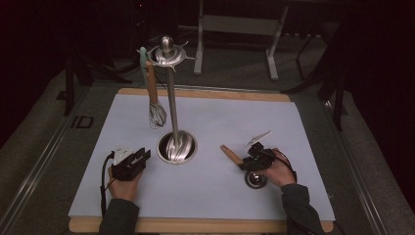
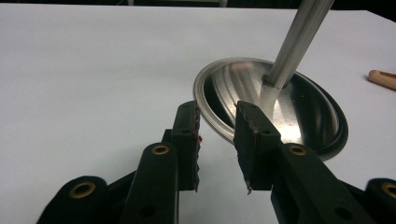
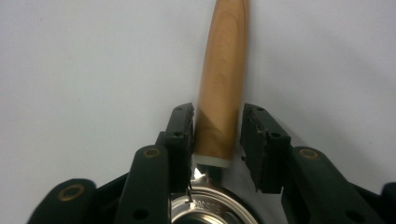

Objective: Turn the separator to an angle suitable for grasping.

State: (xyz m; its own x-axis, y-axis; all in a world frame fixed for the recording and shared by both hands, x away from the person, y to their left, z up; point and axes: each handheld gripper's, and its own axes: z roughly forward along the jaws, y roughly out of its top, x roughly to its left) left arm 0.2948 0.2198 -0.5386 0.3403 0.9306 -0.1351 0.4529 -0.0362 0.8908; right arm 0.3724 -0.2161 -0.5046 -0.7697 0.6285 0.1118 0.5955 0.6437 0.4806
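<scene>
A pale blue-white mat (image 1: 205, 196) covers a wooden-edged table (image 1: 200, 226). Near the mat's centre stands a polished metal utensil stand (image 1: 172, 103): a round domed base (image 2: 303, 116) carries an upright pole topped by a ring of hooks and a rounded knob. A wire whisk with a wooden handle and a pale green top (image 1: 153, 93) hangs from one hook on the stand's left side, its wire head clear of the mat.

The left gripper (image 1: 138, 160) rests low over the mat, just left of the stand's base. In the left gripper view, its jaws stand apart with nothing between them, and the tips point at the near rim of the base.

The right gripper (image 1: 248, 160) is positioned right of the base, over a utensil with a light wooden handle and a shiny metal bowl (image 3: 223, 88) that lies flat on the mat. In the right gripper view, the jaws straddle the handle just above the white collar where it meets the bowl. The left jaw lies against or very near the wood; a visible gap remains at the right jaw, so the handle is not clamped. In the high view, the handle end points toward the stand's base, and the bowl lies under the person's right hand (image 1: 279, 171).
</scene>
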